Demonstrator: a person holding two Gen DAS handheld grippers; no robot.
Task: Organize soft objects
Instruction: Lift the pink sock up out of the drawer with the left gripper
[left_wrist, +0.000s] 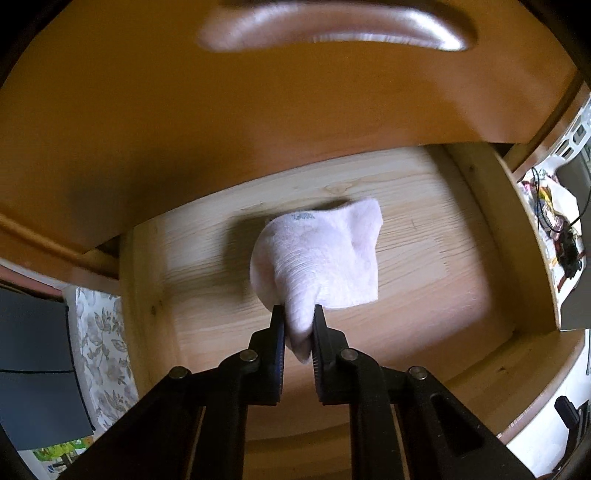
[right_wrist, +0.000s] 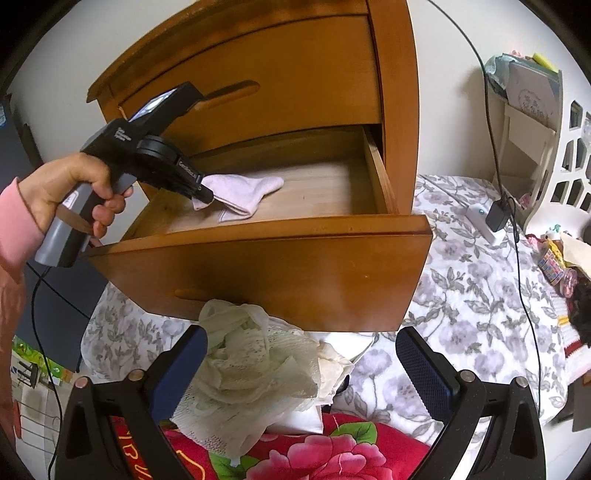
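Note:
A white sock (left_wrist: 317, 258) hangs over the pale wooden bottom of the open drawer (left_wrist: 424, 258), and my left gripper (left_wrist: 298, 312) is shut on its lower end. The right wrist view shows the same sock (right_wrist: 243, 194) draped inside the drawer (right_wrist: 277, 273), with the left gripper (right_wrist: 203, 194) pinching it from the left in a person's hand (right_wrist: 74, 184). My right gripper (right_wrist: 301, 347) stands open below the drawer front, nothing between its fingers. Beneath it lies a pile of cream lace cloth (right_wrist: 255, 369) on a red floral fabric (right_wrist: 325, 454).
The closed upper drawer (right_wrist: 258, 85) with a slot handle sits above the open one. A grey floral bedspread (right_wrist: 461, 295) lies to the right, crossed by a black cable and a charger (right_wrist: 496, 218). A white cut-out basket (right_wrist: 569, 147) stands at far right.

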